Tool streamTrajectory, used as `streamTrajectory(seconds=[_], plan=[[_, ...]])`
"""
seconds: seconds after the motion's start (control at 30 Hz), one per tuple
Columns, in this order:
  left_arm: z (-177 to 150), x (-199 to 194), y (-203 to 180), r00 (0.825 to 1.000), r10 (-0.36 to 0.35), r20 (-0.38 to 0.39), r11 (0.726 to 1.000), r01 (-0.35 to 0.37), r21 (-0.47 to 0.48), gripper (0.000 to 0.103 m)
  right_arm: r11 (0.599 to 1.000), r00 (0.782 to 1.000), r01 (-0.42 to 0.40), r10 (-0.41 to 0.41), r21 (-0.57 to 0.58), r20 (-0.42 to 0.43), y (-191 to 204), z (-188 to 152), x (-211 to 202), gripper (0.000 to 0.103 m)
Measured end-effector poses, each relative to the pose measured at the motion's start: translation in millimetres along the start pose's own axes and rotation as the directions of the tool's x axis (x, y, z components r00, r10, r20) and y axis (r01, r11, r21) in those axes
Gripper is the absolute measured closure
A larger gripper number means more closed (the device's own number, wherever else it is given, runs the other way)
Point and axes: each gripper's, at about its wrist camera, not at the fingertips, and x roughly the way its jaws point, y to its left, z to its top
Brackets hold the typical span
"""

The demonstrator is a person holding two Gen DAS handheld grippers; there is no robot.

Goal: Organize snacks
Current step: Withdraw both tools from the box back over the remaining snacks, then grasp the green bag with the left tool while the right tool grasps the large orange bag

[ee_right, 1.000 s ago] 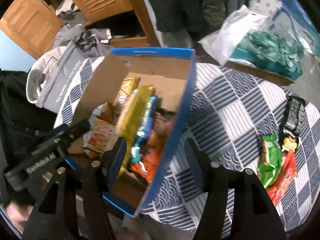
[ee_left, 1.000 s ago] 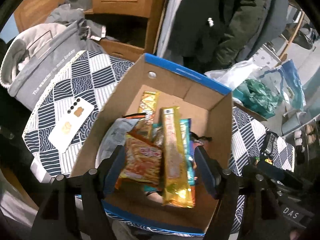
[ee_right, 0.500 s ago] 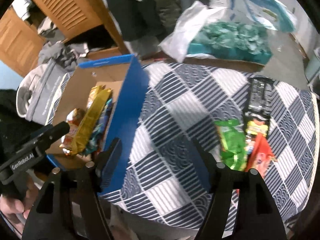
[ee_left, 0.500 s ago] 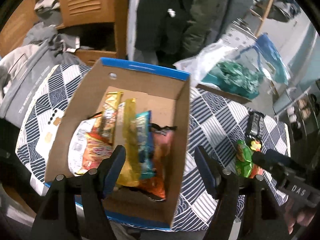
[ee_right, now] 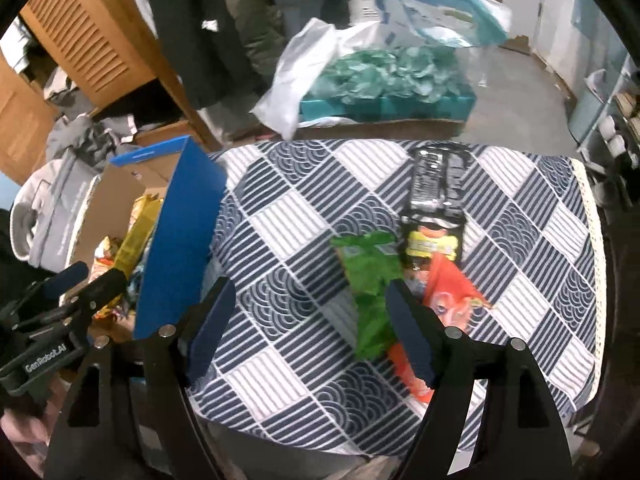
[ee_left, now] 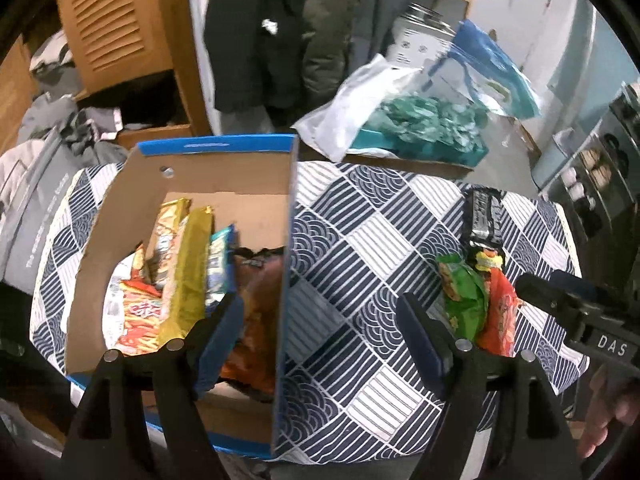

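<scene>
Left wrist view. The left gripper (ee_left: 320, 328) hangs above the table, its jaws spread wide and just opened further, nothing between them; they straddle the right wall of the cardboard box (ee_left: 286, 240). The box stands on the left part of the patterned tablecloth (ee_left: 360, 240) and holds several packets, among them a long gold packet (ee_left: 186, 276) and an orange-red packet (ee_left: 138, 316). To the right, on the cloth, lie a green packet (ee_left: 460, 296), a red packet (ee_left: 498, 316) and, farther off, a black packet (ee_left: 484, 218). The right gripper's body shows at the right edge.

Right wrist view. The right gripper (ee_right: 308, 328) also stands with jaws apart and empty, just widened, over bare cloth (ee_right: 280, 280). The green packet (ee_right: 368, 280) lies just beside its right finger (ee_right: 408, 336), the red packet (ee_right: 448, 288) touching it, the black packet (ee_right: 436, 184) beyond. The box (ee_right: 180, 240) stands at the left.
</scene>
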Motion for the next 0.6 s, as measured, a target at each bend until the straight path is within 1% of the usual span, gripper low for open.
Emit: streamTrajectory(seconds=[0.2,0.3,0.5,0.6], plan=[[-5,13,-26,1.000,0.001,-0.027,0.999,0.000,0.035,0.023,0.999,1.000,0.027,-0.027,0.040,-0.009,-29,-5,3,0.024],[-8,22,-41,0.998,-0.012,-0.060,0.998,0.015,0.057,0.023,0.997,0.999,0.049,-0.048,0.055,-0.015,-42,-8,6,0.024],[-14,36,-69,0.996,-0.010,-0.089,0.994,0.019,0.106,0.023,0.990,0.994,0.096,-0.090,0.101,-0.058,-74,-16,23,0.024],[-14,44,-79,0.995,-0.013,-0.103,0.993,0.025,0.118,0.023,0.986,0.993,0.094,-0.083,0.139,-0.082,-90,-21,30,0.024]])
